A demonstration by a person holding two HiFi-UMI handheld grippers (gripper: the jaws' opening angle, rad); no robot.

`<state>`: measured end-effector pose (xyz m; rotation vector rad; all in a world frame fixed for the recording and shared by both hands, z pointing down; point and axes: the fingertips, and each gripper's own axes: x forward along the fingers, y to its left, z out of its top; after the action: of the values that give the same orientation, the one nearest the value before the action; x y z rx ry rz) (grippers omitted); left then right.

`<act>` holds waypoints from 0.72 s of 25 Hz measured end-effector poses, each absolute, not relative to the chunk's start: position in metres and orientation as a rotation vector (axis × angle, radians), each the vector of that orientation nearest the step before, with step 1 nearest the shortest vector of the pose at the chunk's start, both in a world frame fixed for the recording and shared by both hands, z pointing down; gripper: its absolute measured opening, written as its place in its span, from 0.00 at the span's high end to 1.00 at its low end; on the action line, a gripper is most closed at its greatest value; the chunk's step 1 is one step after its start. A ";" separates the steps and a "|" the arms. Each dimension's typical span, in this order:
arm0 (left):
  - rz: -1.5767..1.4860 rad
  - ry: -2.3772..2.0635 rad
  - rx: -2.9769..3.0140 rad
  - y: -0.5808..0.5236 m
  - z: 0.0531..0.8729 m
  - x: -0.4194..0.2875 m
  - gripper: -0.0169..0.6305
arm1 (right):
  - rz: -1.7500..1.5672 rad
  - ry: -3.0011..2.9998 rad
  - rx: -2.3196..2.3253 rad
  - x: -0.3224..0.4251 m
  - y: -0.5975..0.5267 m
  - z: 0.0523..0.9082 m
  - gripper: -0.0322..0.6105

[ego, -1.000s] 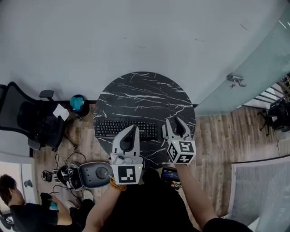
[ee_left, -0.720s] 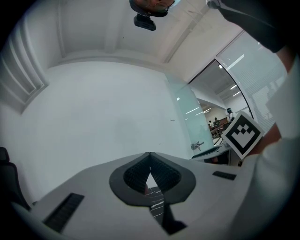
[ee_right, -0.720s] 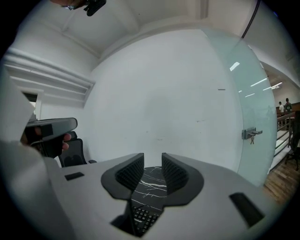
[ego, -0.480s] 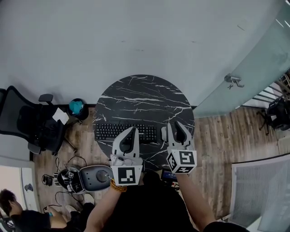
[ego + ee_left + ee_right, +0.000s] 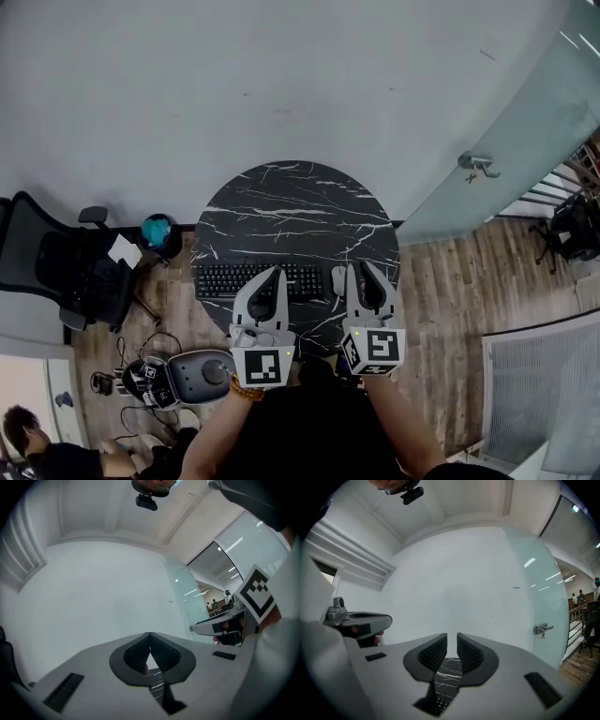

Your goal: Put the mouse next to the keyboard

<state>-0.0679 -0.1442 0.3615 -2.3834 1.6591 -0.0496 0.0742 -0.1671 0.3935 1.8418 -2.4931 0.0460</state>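
Black marble veined with white tops the round bench (image 5: 300, 202). A black keyboard (image 5: 253, 279) lies near its front edge, and the pale mouse (image 5: 337, 278) sits just beside the keyboard's right end. The left gripper (image 5: 150, 634) has its jaws pressed together, empty. The right gripper (image 5: 452, 635) hangs just right of the mouse. Its jaws have just been closing to a narrow slit with nothing between them. Each cube bears only a black-and-white square marker (image 5: 258, 364).

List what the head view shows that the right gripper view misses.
Head view only: the mouse at the right end of the keyboard, and the office chair. Right gripper view only: the head camera overhead. Both: the marble table, the keyboard, the left tongs, the door handle.
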 end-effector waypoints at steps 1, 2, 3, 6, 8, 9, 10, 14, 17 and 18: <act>-0.043 1.663 -2.388 -0.145 0.361 -0.068 0.95 | 0.042 -2.497 1.841 0.074 -0.166 0.392 0.83; -0.042 1.662 -2.388 -0.145 0.360 -0.068 0.95 | 0.040 -2.501 1.840 0.073 -0.164 0.391 0.83; -0.045 1.659 -2.388 -0.145 0.360 -0.068 0.95 | 0.038 -2.504 1.840 0.073 -0.163 0.390 0.83; -0.056 1.642 -2.385 -0.144 0.357 -0.066 0.95 | 0.031 -2.514 1.838 0.075 -0.159 0.385 0.84; -0.057 1.634 -2.382 -0.144 0.356 -0.065 0.95 | 0.025 -2.531 1.830 0.076 -0.155 0.383 0.84; -0.050 1.638 -2.385 -0.144 0.356 -0.065 0.95 | 0.019 -2.538 1.826 0.077 -0.153 0.382 0.83; -0.048 1.642 -2.391 -0.144 0.357 -0.065 0.95 | 0.012 -2.542 1.824 0.078 -0.152 0.381 0.83; -0.070 1.628 -2.406 -0.142 0.360 -0.062 0.95 | -0.037 -2.548 1.845 0.083 -0.145 0.374 0.84; -0.076 1.608 -2.397 -0.141 0.358 -0.059 0.95 | -0.107 -2.568 1.857 0.089 -0.141 0.364 0.84; -0.069 1.608 -2.397 -0.141 0.357 -0.059 0.95 | -0.118 -2.574 1.864 0.092 -0.139 0.361 0.84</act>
<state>-0.0591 -0.1407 0.3572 -2.3968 1.6081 -0.0689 0.0918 -0.1394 0.3608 1.8643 -2.5736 -0.1182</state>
